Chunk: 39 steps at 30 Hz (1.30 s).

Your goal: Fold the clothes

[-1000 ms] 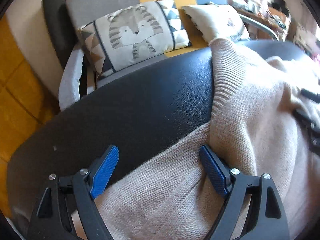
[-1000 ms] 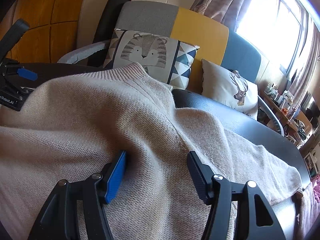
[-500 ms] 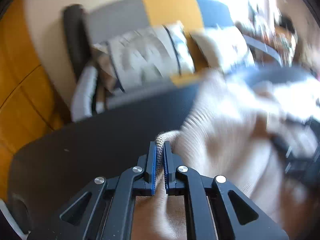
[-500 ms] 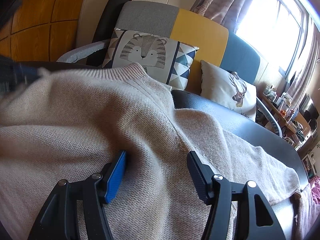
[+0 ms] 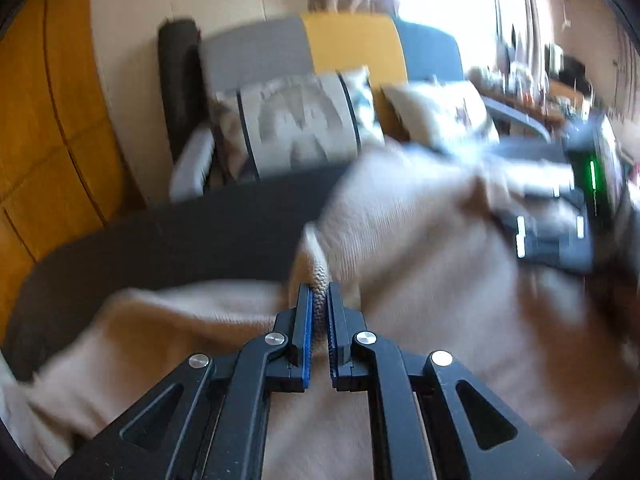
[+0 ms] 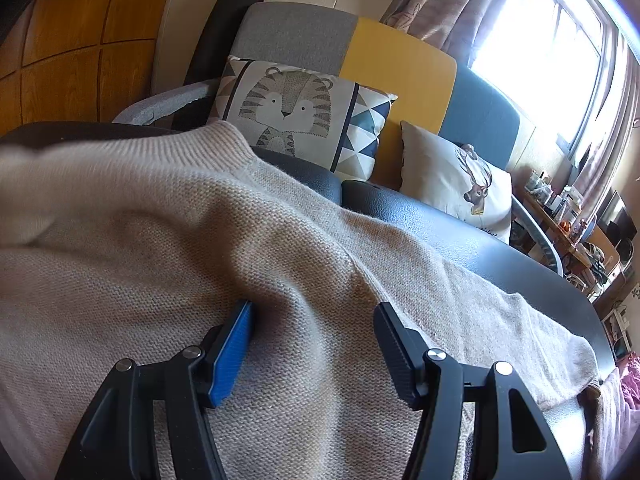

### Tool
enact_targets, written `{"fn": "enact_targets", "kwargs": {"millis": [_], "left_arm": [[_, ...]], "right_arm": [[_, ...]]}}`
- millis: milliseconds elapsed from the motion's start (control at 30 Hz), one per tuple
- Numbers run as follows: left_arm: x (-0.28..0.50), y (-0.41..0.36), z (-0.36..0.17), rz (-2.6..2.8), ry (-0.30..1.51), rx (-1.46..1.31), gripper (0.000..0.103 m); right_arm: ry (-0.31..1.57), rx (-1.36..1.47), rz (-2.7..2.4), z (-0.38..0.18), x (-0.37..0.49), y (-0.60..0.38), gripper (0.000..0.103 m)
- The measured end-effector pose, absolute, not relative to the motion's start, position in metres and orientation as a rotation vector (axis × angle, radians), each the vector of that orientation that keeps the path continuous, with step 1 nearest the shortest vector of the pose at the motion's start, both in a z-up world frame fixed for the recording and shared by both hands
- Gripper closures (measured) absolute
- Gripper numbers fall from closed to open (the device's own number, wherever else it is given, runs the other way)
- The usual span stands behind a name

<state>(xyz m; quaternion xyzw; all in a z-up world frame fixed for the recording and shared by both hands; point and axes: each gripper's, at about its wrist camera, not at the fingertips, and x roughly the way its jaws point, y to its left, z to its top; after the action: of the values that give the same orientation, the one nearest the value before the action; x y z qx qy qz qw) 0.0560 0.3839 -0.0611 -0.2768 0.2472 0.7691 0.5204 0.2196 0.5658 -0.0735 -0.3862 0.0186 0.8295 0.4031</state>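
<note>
The dark desk (image 6: pixel 500 256) carries the beige sweater (image 6: pixel 160 248), spread over most of its surface. The left claw (image 5: pixel 319 292) is clamped on a raised fold of the sweater. The right claw (image 6: pixel 312 316) stands wide, its 2 fingertips pressing into the knit.

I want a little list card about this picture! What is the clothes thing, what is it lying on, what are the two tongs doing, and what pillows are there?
clothes: beige knitted sweater
lying on: dark table
left tongs: shut on a fold of the sweater
right tongs: open, resting on the sweater
pillows: tiger pillow and deer pillow on the sofa
</note>
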Motion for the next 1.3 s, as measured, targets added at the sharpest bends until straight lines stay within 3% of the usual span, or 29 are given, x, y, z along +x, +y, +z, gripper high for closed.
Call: {"fn": "enact_targets", "kwargs": {"millis": [267, 400, 500, 600, 800, 967, 1000, 1033, 1100, 1300], "left_arm": [[0.077, 0.392, -0.075, 1.889, 0.737, -0.650, 0.086], [0.087, 0.396, -0.079, 1.924, 0.803, -0.591, 0.086], [0.087, 0.394, -0.080, 1.926, 0.796, -0.591, 0.086], [0.083, 0.392, -0.079, 1.922, 0.766, -0.603, 0.086], [0.083, 0.392, -0.083, 1.933, 0.760, -0.593, 0.086], [0.082, 0.392, -0.085, 1.942, 0.755, -0.588, 0.086], [0.081, 0.392, -0.085, 1.943, 0.753, -0.589, 0.086], [0.081, 0.393, -0.085, 1.943, 0.751, -0.589, 0.086], [0.080, 0.393, -0.084, 1.942, 0.746, -0.593, 0.086], [0.080, 0.394, -0.083, 1.943, 0.752, -0.592, 0.086]], "right_arm": [[0.111, -0.988, 2.134, -0.070, 0.220, 0.570, 0.040], [0.296, -0.922, 2.324, -0.037, 0.217, 0.584, 0.040], [0.342, -0.903, 2.414, -0.003, 0.178, 0.593, 0.038], [0.400, -1.068, 2.463, 0.007, 0.121, 0.606, 0.034], [0.254, -1.349, 2.357, -0.010, 0.030, 0.621, 0.034], [0.173, -1.625, 2.178, -0.053, 0.004, 0.629, 0.036], [0.232, -1.601, 2.221, -0.054, 0.009, 0.629, 0.051], [0.309, -1.576, 2.254, -0.053, 0.015, 0.632, 0.075], [0.427, -1.511, 2.310, -0.048, 0.029, 0.634, 0.092], [0.440, -1.197, 2.594, -0.011, 0.110, 0.601, 0.093]]}}
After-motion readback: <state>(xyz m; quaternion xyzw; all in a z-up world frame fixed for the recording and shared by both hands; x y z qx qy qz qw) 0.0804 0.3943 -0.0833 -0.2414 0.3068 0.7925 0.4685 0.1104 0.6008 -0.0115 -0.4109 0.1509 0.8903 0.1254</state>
